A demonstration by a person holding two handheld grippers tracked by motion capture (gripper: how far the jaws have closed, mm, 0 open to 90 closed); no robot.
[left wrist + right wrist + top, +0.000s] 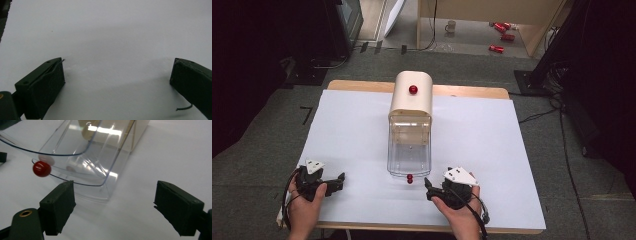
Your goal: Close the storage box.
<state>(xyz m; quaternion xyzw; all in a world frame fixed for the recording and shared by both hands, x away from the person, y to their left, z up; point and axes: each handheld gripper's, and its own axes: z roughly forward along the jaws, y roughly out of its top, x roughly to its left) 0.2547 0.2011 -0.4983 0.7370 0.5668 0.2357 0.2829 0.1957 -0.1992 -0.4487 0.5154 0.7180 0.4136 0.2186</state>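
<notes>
A box with a cream top part (pixel 412 95) and a clear plastic front part (pixel 410 150) lies in the middle of the white table (pixel 352 130). A red knob (pixel 413 89) sits on the cream part, and another red knob (pixel 410 178) (pixel 41 168) is at the clear part's near end. My left gripper (pixel 341 180) (pixel 117 77) rests open near the front left, over bare white surface. My right gripper (pixel 428 186) (pixel 113 205) is open just right of the near red knob, close to the clear plastic part's (pixel 82 167) corner, nothing between its jaws.
Beyond the table lies grey floor with a white mug (pixel 451 26) and several red cans (pixel 502 30) near a wooden frame. Dark equipment stands at far left and right. White surface stretches on both sides of the box.
</notes>
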